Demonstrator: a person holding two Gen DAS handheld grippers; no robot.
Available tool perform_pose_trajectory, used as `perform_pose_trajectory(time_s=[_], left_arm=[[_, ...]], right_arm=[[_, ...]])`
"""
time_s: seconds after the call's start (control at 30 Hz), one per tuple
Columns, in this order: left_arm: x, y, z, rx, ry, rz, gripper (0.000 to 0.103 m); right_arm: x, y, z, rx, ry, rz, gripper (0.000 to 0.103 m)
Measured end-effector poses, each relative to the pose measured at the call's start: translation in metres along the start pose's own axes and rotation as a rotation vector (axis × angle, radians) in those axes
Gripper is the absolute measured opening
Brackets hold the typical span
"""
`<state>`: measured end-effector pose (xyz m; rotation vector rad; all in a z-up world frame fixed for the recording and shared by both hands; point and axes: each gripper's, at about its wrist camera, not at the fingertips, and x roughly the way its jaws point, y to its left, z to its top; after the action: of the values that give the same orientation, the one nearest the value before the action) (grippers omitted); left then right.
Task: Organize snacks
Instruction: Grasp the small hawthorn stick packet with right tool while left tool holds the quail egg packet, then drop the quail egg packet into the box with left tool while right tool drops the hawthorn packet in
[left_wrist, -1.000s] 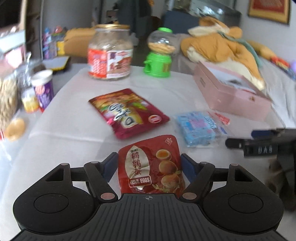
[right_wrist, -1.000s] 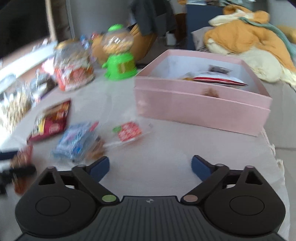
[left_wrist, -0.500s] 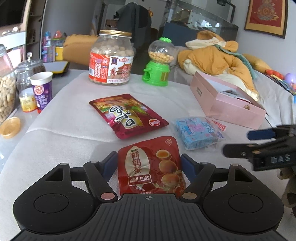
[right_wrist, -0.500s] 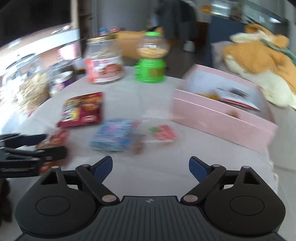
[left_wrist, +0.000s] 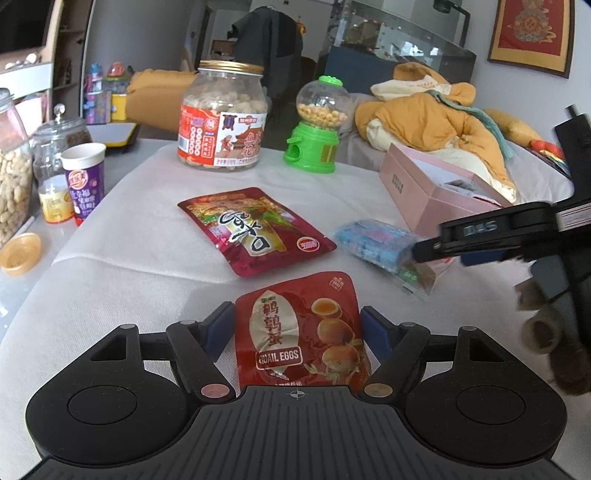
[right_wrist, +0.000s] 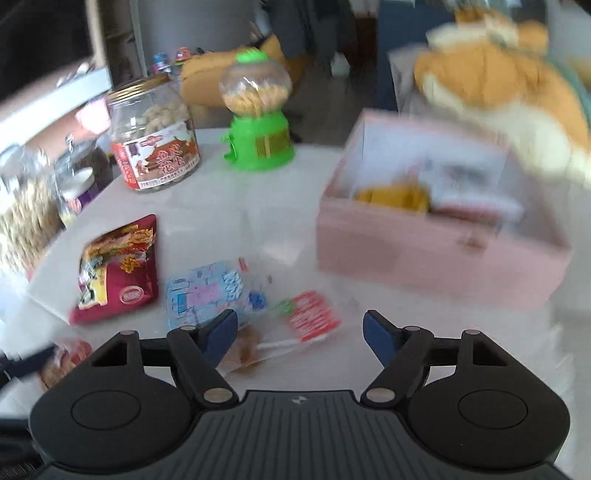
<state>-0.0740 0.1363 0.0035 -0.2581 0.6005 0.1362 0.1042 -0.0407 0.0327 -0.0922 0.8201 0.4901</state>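
My left hand-held gripper (left_wrist: 297, 326) sits low over the white surface (left_wrist: 129, 266). The red egg pack (left_wrist: 301, 341) lies flat right between its two blue fingers (left_wrist: 216, 326). The left finger touches the pack's edge or is just beside it. The right finger stands a tiny bit away. So the fingers are apart and I do not see them squeeze the pack.

My right hand-held gripper (right_wrist: 300, 328) is over the right part of the surface. Its fingers have just been closing, but they are apart with a wide gap. In that gap, on the surface below, lies a clear bag (right_wrist: 295, 325) with a red and white label. The fingers do not press on it. A blue pack (right_wrist: 205, 291) lies just by the left finger. A dark red pack (right_wrist: 118, 273) lies further left.

The pink box (right_wrist: 424, 254) stands open on the right, past the clear bag. There are snacks in it, but this view is blurry and I cannot tell what they are.

At the back stand a nut jar (left_wrist: 223, 116) and a green candy toy (left_wrist: 317, 125).
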Motion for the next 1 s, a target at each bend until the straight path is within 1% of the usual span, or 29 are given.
perform_pose_trajectory(time_s=[0.07,0.1,0.17,0.23,0.3,0.37,0.43,0.47,0.5,0.57,0.6,0.63,0.67,0.73,0.8,0.87,1.0], left_arm=[[0.000,0.000,0.000,0.001,0.000,0.001,0.079],[0.000,0.000,0.000,0.002,0.000,0.001,0.079],[0.000,0.000,0.000,0.003,0.001,0.002,0.079],[0.000,0.000,0.000,0.005,0.001,0.003,0.079],[0.000,0.000,0.000,0.004,0.001,0.003,0.079],[0.000,0.000,0.000,0.004,0.001,0.003,0.079],[0.000,-0.001,0.000,0.008,0.003,0.006,0.080],[0.001,-0.002,0.000,0.012,0.004,0.009,0.080],[0.001,-0.003,0.000,0.019,0.006,0.014,0.080],[0.002,-0.005,0.000,0.029,0.008,0.022,0.080],[0.002,-0.006,0.000,0.033,0.010,0.024,0.080],[0.002,-0.007,0.000,0.037,0.010,0.027,0.080],[0.002,-0.006,0.000,0.039,0.011,0.028,0.080],[0.003,-0.007,0.000,0.048,0.014,0.033,0.080],[0.004,-0.010,0.000,0.059,0.016,0.041,0.080],[0.004,-0.011,0.000,0.070,0.019,0.049,0.080],[0.006,-0.015,0.000,0.102,0.028,0.071,0.080]], right_arm=[[0.010,0.005,-0.003,0.017,0.009,-0.011,0.076],[0.011,0.009,-0.006,0.017,-0.008,-0.014,0.076],[0.012,0.018,-0.008,-0.018,-0.022,-0.018,0.076],[0.017,0.026,-0.011,-0.111,0.020,-0.002,0.078],[0.010,0.029,-0.021,-0.239,-0.022,-0.015,0.079],[-0.002,0.020,-0.030,-0.295,-0.038,-0.038,0.079],[-0.010,0.005,-0.038,-0.282,-0.043,-0.063,0.079],[-0.014,-0.004,-0.041,-0.257,-0.042,-0.054,0.079],[-0.016,-0.010,-0.041,-0.230,-0.036,-0.036,0.076],[-0.016,-0.018,-0.038,-0.177,-0.022,0.009,0.067],[-0.014,-0.018,-0.036,-0.162,-0.022,0.021,0.061],[-0.012,-0.015,-0.034,-0.157,-0.027,0.019,0.056],[-0.008,-0.010,-0.031,-0.164,-0.031,0.012,0.054],[-0.001,0.002,-0.025,-0.194,-0.032,0.007,0.038],[-0.001,0.010,-0.021,-0.204,-0.003,0.002,0.035],[-0.010,0.011,-0.022,-0.207,0.012,0.035,0.035],[-0.041,-0.004,-0.033,-0.184,-0.024,0.053,0.034]])
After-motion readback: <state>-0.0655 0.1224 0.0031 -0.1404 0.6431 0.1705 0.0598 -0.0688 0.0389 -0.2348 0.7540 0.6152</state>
